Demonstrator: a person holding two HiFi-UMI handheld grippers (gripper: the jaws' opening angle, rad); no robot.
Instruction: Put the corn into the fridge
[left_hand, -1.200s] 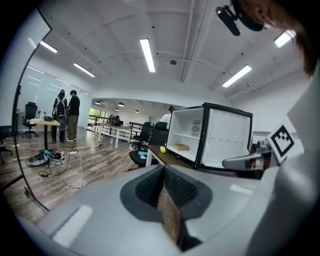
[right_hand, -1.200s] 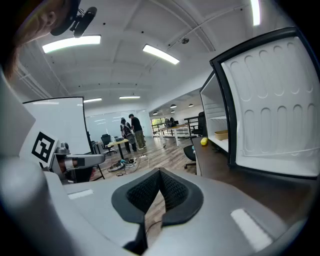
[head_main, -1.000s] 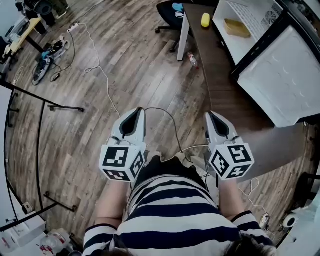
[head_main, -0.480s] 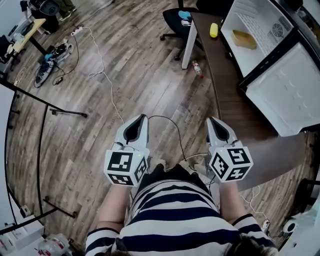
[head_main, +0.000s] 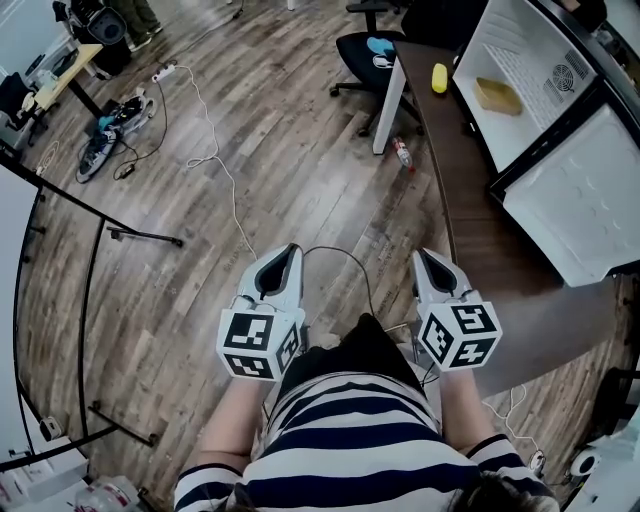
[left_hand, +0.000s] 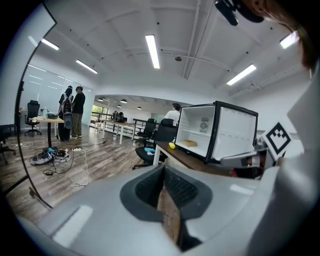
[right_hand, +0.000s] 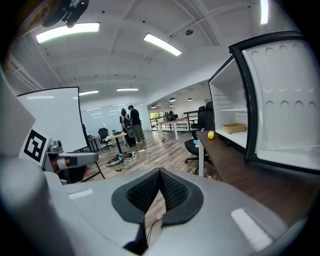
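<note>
Corn (head_main: 439, 77): small, yellow; judged light, firm, prone to rolling.
Place: laid on the counter (head_main: 470, 200) at one o'clock, near the open fridge (head_main: 530, 50).
Hold: best taken across the middle.
Left tool (head_main: 290, 250): closed, empty.
Right tool (head_main: 428, 255): closed, empty.

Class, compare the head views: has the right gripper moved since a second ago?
Yes: the right gripper has edged forward beside the desk, a little closer to the corn lying on it.
</note>
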